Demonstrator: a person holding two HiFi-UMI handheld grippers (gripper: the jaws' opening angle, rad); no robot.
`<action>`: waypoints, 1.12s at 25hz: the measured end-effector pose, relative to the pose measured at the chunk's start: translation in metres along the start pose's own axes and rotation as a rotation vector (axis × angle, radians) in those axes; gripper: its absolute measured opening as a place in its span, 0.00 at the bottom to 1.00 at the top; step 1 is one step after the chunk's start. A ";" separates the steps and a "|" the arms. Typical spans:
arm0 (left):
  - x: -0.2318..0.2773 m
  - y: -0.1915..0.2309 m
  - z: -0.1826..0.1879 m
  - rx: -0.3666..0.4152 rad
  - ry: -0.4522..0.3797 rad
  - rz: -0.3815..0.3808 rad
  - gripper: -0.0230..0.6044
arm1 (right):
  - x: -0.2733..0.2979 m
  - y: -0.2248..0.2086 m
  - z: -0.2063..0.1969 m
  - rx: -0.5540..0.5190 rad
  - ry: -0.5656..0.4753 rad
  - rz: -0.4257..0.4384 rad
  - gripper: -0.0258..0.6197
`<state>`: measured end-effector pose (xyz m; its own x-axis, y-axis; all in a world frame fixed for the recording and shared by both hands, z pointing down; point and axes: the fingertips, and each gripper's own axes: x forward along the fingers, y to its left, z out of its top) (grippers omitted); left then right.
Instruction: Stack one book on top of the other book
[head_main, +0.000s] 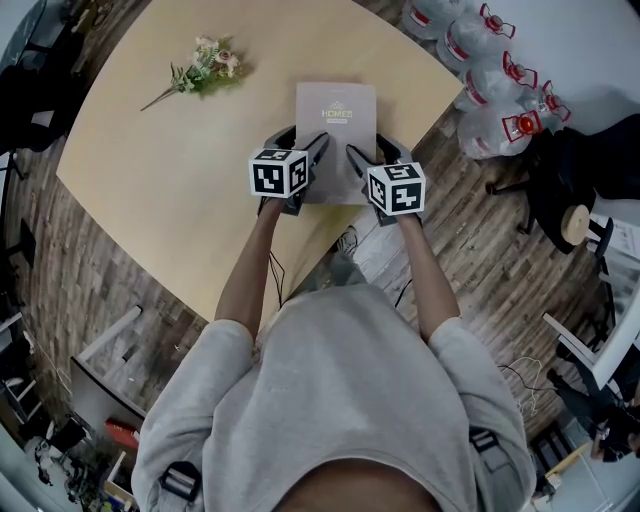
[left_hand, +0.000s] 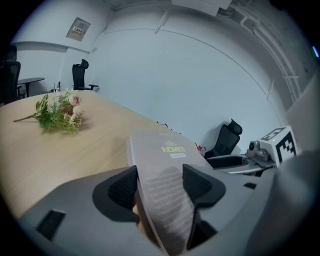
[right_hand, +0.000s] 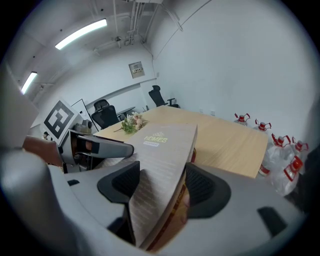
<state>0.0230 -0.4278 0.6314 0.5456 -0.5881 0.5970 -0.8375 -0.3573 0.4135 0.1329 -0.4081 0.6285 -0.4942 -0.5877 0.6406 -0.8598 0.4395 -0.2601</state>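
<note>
A grey book (head_main: 337, 120) with "HOMES" on its cover lies near the front edge of the round wooden table (head_main: 150, 170). My left gripper (head_main: 298, 140) is shut on its near left corner and my right gripper (head_main: 372, 150) on its near right corner. In the left gripper view the grey book (left_hand: 170, 150) runs tilted between the pads of the left gripper (left_hand: 160, 185). In the right gripper view the grey book (right_hand: 160, 140) sits in the right gripper (right_hand: 160, 187), with the brown edge of a second book (right_hand: 175, 215) right under it, also between the jaws.
A small bunch of flowers (head_main: 205, 65) lies at the table's far left. Large water bottles (head_main: 490, 70) stand on the floor to the right, beside a black chair (head_main: 570, 190). Office chairs (left_hand: 80, 75) stand by the wall. The table's edge is just below my grippers.
</note>
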 end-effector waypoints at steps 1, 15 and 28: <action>0.000 0.000 0.000 0.000 0.000 -0.001 0.48 | 0.000 0.000 0.000 0.001 -0.002 0.000 0.49; -0.006 -0.002 0.002 0.017 -0.015 0.000 0.57 | -0.007 -0.001 0.000 0.031 -0.028 -0.039 0.51; -0.058 -0.010 0.022 0.133 -0.095 0.047 0.56 | -0.053 0.011 0.019 -0.028 -0.130 -0.066 0.47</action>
<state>-0.0009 -0.4062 0.5778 0.5061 -0.6698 0.5434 -0.8618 -0.4170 0.2888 0.1475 -0.3851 0.5775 -0.4505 -0.6981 0.5565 -0.8881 0.4144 -0.1989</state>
